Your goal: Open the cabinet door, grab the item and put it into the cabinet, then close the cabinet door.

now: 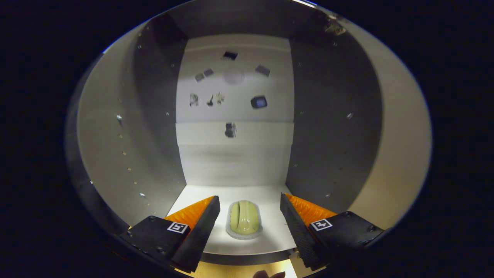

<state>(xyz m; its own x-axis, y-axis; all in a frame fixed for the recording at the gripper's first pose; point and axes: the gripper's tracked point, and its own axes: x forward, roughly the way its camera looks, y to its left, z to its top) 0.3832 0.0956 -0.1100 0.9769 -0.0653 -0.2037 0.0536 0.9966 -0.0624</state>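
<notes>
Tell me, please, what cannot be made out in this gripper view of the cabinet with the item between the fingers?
- Small dark marks on the cabinet's back wall: too small and blurred in the gripper view to identify.
- Cabinet door: its position cannot be judged here.
- Pale green item on the cabinet floor: its underside is hidden, and what it is stays unclear.
- Gripper: open, fingers apart beside the item; their rear parts are cut off at the bottom edge.

A home-style storage spot — the bare inside of a pale cabinet (235, 162), with plain side walls and peg holes (129, 169).
</notes>
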